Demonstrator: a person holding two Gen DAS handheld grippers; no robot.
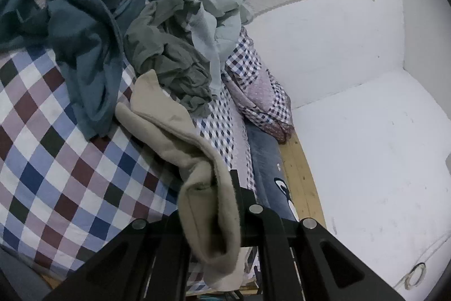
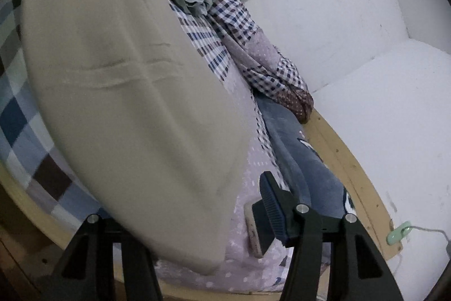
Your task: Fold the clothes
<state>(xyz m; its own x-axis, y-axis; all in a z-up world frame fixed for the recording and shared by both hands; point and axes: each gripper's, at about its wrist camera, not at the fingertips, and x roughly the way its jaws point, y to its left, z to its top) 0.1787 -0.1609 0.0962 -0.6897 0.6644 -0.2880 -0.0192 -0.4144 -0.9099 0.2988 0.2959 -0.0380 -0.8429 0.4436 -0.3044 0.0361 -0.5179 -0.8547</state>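
Left hand-held gripper (image 1: pixel 222 205) clamped on beige garment (image 1: pixel 169 126) near bed (image 1: pixel 42 131) edge; right hand-held gripper (image 2: pixel 197 219) seemingly clamped too (blurred), beside bare white wall (image 1: pixel 352 47).

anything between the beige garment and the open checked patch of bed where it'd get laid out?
Nothing visible. The beige garment hangs from the left gripper over bare checked bedding. The clothes pile sits farther back, clear of that patch.

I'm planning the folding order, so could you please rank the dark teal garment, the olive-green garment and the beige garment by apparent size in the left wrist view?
1. Dark teal garment, largest.
2 and 3. Olive-green garment and beige garment look alike; the beige one hangs near the camera, so I won't rank them.
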